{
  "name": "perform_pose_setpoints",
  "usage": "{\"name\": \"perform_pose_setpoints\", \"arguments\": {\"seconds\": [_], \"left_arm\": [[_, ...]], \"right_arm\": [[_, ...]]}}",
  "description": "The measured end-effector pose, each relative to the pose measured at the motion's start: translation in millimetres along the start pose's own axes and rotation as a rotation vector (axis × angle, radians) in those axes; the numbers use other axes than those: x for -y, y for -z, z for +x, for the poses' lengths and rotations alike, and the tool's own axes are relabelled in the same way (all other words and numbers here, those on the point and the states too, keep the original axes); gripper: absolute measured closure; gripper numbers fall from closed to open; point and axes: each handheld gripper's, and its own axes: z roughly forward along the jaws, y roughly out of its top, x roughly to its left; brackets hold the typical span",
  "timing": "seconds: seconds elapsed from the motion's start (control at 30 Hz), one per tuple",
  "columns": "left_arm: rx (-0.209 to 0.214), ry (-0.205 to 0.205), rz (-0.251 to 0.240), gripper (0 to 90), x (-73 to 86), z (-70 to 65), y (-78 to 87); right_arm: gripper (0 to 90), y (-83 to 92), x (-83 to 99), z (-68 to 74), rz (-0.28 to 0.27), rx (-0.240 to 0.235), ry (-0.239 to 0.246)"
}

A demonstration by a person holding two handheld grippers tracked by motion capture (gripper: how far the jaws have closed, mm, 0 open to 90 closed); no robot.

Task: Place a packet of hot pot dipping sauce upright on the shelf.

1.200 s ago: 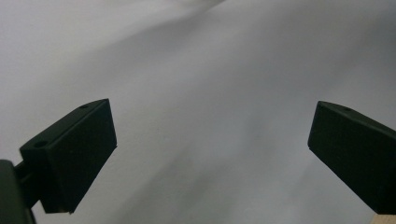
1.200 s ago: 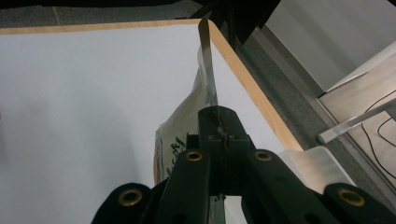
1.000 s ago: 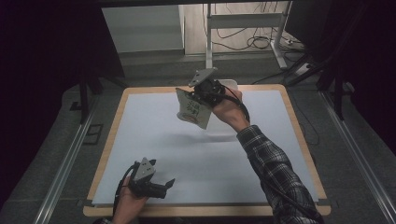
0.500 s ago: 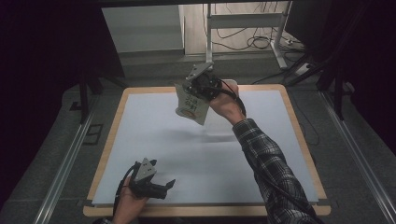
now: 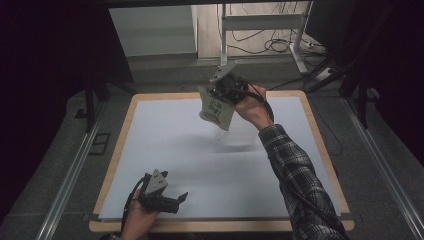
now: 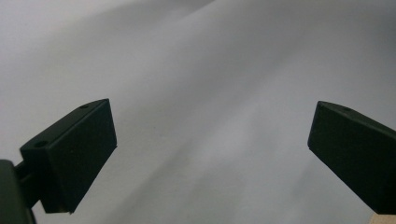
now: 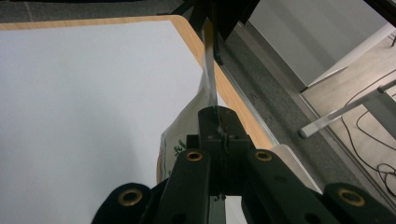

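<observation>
Over the far edge of the bench (image 5: 125, 150), the right tongs (image 5: 223, 93) are clenched on the top edge of a pale packet (image 5: 216, 111), so it hangs clear of the white surface, likely pinched at the seam to let its weight dangle. Down at the near corner the left tongs (image 5: 176, 199) sit just above the bench, spread wide and grasping nothing. Green print and an orange patch mark the packet; I can't read any of it.

Pale printed pouch (image 5: 216, 109) — perhaps tilted — aloft
</observation>
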Motion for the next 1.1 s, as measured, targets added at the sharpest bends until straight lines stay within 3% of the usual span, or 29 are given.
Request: {"name": "perform_pose_setpoints", "arguments": {"seconds": [0.57, 1.1], "left_arm": [[-0.001, -0.001, 0.008, 1.3, 0.2, -0.2, -0.8], [-0.003, -0.004, 0.012, 1.3, 0.3, -0.4, -1.2]], "right_arm": [[89.3, 18.0, 31.3, -9.3, 0.056, -0.007, -0.024], [89.2, 41.8, 53.2, -16.5, 0.069, 0.004, -0.045]]}}
